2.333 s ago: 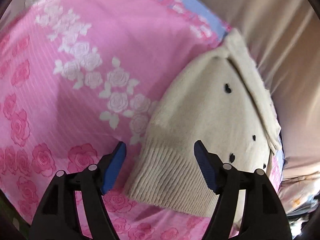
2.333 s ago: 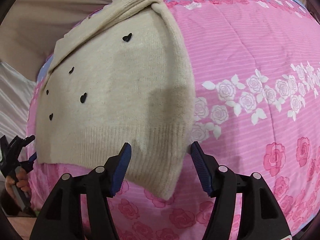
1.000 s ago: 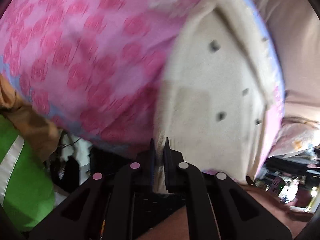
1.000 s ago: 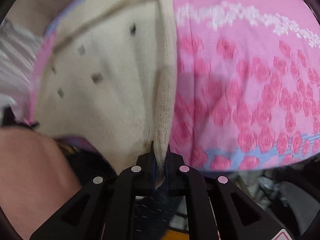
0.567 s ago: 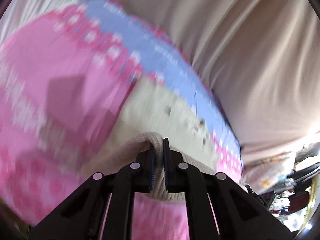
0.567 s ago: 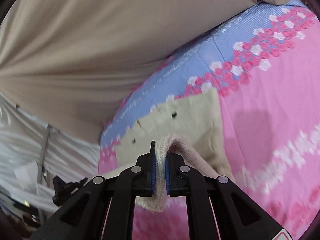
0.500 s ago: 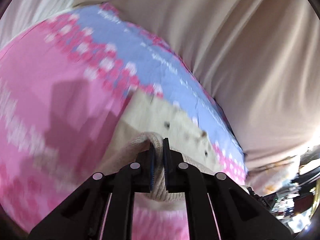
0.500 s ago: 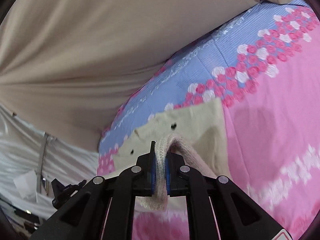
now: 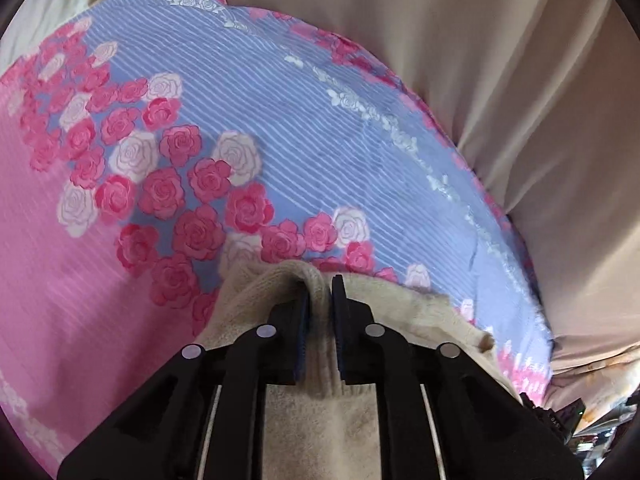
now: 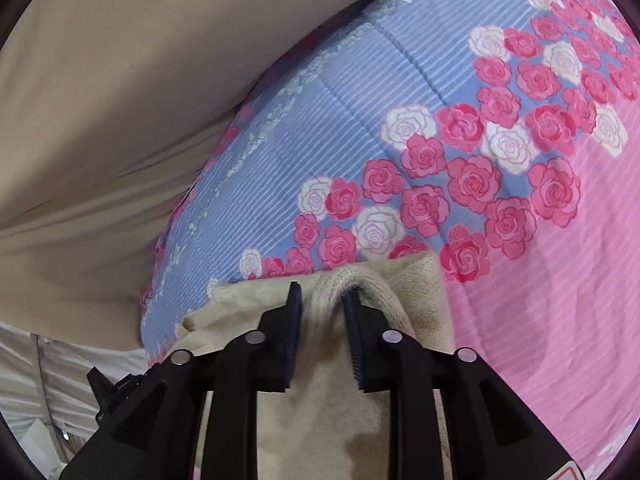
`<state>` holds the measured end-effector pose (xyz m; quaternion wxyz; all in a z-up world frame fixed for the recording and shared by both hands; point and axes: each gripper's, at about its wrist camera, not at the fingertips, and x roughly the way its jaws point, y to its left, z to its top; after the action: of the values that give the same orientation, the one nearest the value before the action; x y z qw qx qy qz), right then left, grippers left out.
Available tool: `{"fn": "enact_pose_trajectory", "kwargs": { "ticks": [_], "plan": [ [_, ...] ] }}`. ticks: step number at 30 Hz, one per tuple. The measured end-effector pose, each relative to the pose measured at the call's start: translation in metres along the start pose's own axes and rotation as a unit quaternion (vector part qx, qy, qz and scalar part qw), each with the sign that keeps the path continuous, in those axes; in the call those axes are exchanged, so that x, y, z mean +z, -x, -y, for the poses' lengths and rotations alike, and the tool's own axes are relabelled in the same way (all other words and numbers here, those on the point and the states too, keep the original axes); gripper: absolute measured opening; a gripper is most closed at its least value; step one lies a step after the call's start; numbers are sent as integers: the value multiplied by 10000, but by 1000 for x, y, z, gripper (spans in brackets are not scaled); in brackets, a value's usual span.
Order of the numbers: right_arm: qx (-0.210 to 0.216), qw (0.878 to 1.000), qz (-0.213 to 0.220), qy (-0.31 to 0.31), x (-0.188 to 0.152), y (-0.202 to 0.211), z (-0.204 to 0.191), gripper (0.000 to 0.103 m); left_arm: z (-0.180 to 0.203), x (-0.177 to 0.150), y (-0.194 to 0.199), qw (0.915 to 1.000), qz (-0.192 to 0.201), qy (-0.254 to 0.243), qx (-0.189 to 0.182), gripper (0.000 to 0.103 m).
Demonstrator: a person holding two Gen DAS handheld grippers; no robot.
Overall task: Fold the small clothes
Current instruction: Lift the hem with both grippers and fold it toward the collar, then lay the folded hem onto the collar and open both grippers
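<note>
A small cream knit sweater (image 9: 320, 420) lies on a pink and blue rose-print quilt (image 9: 280, 140), folded over on itself. My left gripper (image 9: 319, 292) pinches the ribbed hem of the sweater between its fingers, low over the quilt's blue band. My right gripper (image 10: 320, 296) has its jaws slightly parted around the other corner of the hem (image 10: 332, 280), which still sits between them. The sweater (image 10: 320, 420) fills the lower middle of the right wrist view, over the quilt (image 10: 440, 140).
Beige fabric (image 9: 540, 100) rises behind the quilt's far edge, also in the right wrist view (image 10: 120, 100). White cloth (image 10: 40, 380) and the other gripper's black body (image 10: 116, 392) show at lower left. Clutter (image 9: 580, 420) lies beyond the quilt's right end.
Both grippers carried the sweater's hem up and forward over the body, toward the blue band. The right gripper's jaws have parted slightly; the left is still pinched.
</note>
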<state>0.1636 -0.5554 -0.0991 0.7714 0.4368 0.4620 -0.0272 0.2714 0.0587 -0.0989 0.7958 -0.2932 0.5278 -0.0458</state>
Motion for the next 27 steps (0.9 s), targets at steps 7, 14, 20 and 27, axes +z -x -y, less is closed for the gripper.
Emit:
{"fn": "enact_pose_trajectory", "kwargs": {
  "ticks": [7, 14, 20, 27],
  "plan": [
    [-147, 9948, 728, 695, -26, 47, -10, 55, -18, -18, 41, 9982, 266, 127, -519, 27],
    [-1336, 9670, 197, 2160, -46, -7, -39, 48, -12, -27, 16, 9991, 77, -343, 235, 47],
    [-1281, 9734, 542, 1819, -45, 15, -28, 5, -11, -25, 5, 9955, 113, -583, 735, 11],
    [-1568, 9706, 582, 1732, -40, 29, -16, 39, 9, -22, 22, 9944, 377, -830, 536, 16]
  ]
}}
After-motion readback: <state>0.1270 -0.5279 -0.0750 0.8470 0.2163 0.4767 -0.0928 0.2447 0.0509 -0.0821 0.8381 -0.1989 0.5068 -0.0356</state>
